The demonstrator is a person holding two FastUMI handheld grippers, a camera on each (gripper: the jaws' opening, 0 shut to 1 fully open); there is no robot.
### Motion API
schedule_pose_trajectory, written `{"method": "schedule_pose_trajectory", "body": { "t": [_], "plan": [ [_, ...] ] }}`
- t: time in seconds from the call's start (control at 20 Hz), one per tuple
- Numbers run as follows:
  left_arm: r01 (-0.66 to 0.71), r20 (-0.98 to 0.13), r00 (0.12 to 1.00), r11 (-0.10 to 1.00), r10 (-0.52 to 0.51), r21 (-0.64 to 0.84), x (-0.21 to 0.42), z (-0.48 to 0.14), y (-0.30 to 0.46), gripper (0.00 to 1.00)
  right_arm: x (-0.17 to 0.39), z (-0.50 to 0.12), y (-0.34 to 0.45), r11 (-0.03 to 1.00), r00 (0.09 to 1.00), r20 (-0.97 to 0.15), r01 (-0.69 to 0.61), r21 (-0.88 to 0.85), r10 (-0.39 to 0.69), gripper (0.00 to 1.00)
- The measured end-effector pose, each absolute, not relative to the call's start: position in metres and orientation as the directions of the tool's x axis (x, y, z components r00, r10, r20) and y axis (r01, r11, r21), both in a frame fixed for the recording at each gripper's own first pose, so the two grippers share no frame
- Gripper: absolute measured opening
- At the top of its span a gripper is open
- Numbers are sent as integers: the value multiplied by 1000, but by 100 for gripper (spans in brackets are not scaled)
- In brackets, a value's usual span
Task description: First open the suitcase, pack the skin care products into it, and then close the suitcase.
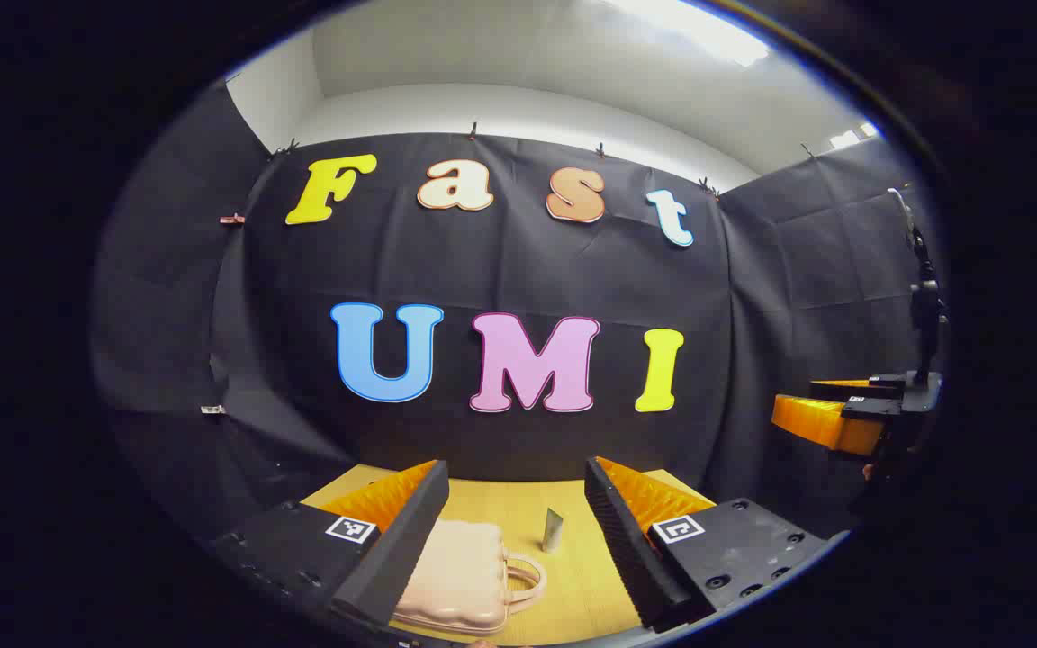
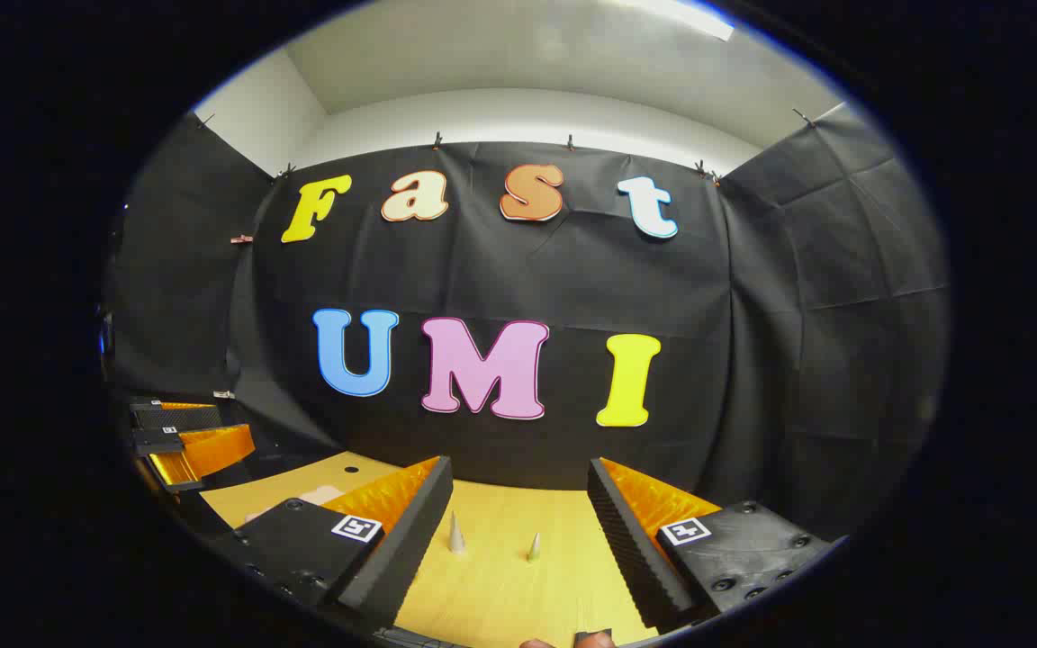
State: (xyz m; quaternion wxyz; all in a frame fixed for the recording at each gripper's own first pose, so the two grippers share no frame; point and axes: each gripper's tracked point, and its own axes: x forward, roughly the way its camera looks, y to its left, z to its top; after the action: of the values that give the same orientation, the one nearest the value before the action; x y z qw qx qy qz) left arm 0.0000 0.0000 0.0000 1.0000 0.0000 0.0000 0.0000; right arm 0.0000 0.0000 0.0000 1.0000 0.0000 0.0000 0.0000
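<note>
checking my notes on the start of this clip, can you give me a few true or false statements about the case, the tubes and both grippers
1. The suitcase lies closed on the table. True.
2. The left gripper is shut on the suitcase handle. False: its fingers are spread apart, holding nothing.
3. In the right gripper view, two small pointed tubes, one and another, stand upright on the table. True.
4. The right gripper holds a tube. False: it is open, and the tubes stand apart from its fingers.
5. A tube stands beside the suitcase. True.
</note>
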Motion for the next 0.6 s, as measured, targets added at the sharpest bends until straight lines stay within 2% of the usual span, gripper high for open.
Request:
{"method": "schedule_pose_trajectory", "body": {
  "t": [0.05,0.1,0.3,0.35,0.6],
  "plan": [
    [0,-3,1000,1000,0,1,1,-1,1,95,4,1,2,1000,1000,1,-4,5,4,94],
    [0,-9,1000,1000,0,4,3,-5,2,95,6,4,3,1000,1000,6,-6,5,6,96],
    [21,-30,999,1000,-21,13,12,-10,-4,95,12,7,1,1000,1000,17,4,-24,-4,94],
    [29,-28,999,1000,-29,8,14,-7,-6,95,14,8,0,1000,1000,17,7,-26,-7,98],
    [64,-19,998,998,-64,3,28,-3,-15,95,18,9,-7,999,999,15,31,-15,-31,98]
  ]
}}
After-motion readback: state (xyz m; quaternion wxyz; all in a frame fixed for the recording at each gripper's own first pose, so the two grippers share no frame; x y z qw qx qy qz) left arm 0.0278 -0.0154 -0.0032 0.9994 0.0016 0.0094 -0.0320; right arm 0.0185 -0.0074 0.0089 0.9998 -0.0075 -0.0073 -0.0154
